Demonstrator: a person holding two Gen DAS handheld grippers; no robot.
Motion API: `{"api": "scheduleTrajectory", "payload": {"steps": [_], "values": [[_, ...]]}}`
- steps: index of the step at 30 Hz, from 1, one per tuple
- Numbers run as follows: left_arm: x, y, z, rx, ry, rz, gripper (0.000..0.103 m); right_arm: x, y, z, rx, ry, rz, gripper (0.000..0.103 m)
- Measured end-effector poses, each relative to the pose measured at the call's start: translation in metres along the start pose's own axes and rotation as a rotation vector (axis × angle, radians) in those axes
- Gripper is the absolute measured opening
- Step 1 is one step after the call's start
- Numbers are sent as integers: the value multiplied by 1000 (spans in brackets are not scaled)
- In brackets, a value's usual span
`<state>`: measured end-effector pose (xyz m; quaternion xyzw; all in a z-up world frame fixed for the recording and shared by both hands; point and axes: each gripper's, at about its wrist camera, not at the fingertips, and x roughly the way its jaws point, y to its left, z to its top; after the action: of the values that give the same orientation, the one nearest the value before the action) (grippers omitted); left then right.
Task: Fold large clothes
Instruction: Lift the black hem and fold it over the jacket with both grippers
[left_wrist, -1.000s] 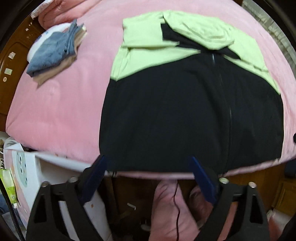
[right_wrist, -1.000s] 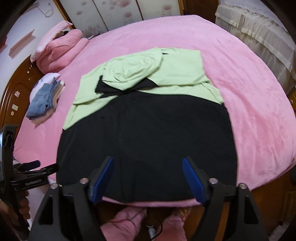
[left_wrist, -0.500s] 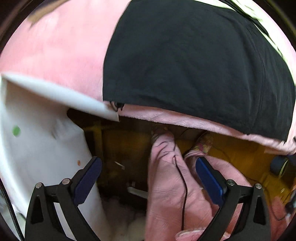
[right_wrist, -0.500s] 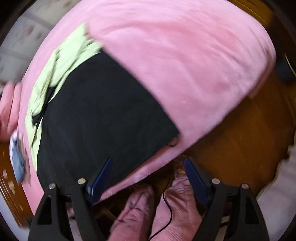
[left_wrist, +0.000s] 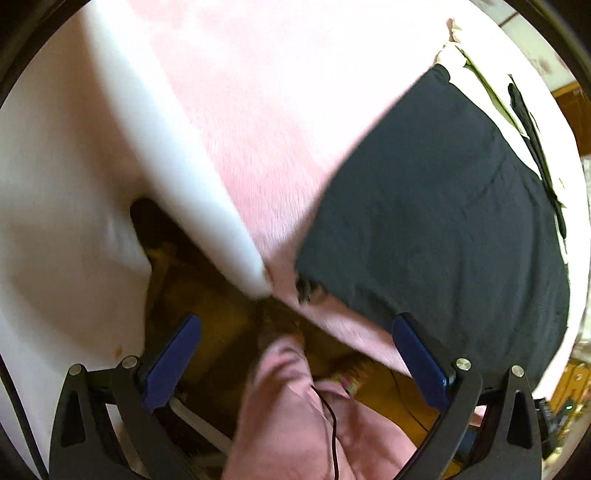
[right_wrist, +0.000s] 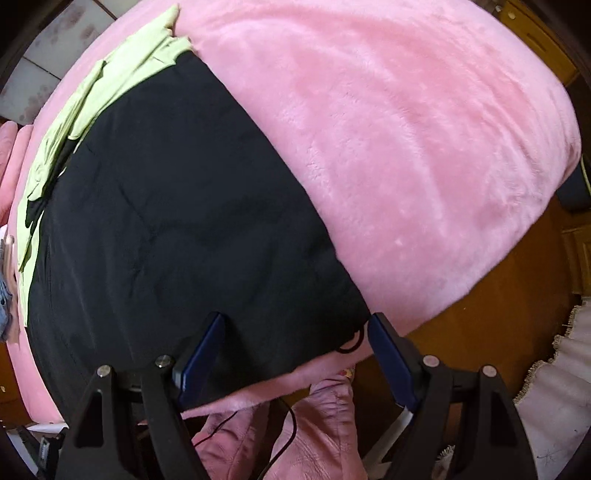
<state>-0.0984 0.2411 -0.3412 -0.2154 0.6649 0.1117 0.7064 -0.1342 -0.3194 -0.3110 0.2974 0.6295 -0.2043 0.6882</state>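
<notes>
A black jacket (right_wrist: 184, 221) with a light green top part (right_wrist: 92, 85) lies spread flat on a pink blanket (right_wrist: 406, 147). My right gripper (right_wrist: 295, 343) hangs open over the jacket's near right corner. The hem and a cord loop (right_wrist: 351, 339) show between its blue pads (right_wrist: 391, 362), which are not pressing on them. In the left wrist view the jacket (left_wrist: 443, 221) fills the right side. Its near left corner (left_wrist: 306, 284) lies just ahead of my left gripper (left_wrist: 295, 354), which is open and empty.
A white slab-like object (left_wrist: 166, 147) runs along the bed edge on the left. The person's pink trouser legs (left_wrist: 295, 406) and a thin black cable hang below both grippers. Wooden floor (right_wrist: 461, 332) lies beside the bed. Folded jeans (right_wrist: 5, 295) sit at the far left.
Both grippers have come down towards the jacket's near hem and rolled. The left now faces its left corner, the right its right corner. Both jaws stayed open.
</notes>
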Motion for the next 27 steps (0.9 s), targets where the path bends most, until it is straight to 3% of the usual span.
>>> {"api": "scheduleTrajectory", "payload": {"steps": [4,12,13,14,18,20,21,23,27], "values": [[7,-5,13,53,-38,-54,102,-5,-10,4,75,-5,31,80],[19,-4,29,36,-30,-173,97,-12,-22,12,155,-15,36,54],[19,-3,31,29,-18,-185,86,-13,-22,11,157,-15,38,49],[21,-3,32,29,0,-204,68,-14,-20,10,155,-14,40,45],[24,-16,36,93,62,-197,62,-16,-13,4,160,7,34,31],[24,-23,32,119,74,-172,49,-16,2,0,177,29,35,24],[23,-26,32,125,79,-164,47,-19,6,-1,182,31,55,23],[20,-31,35,133,94,-145,29,-30,20,-4,183,22,135,21],[9,-46,38,127,127,-123,19,-43,53,-10,191,21,275,19]]}}
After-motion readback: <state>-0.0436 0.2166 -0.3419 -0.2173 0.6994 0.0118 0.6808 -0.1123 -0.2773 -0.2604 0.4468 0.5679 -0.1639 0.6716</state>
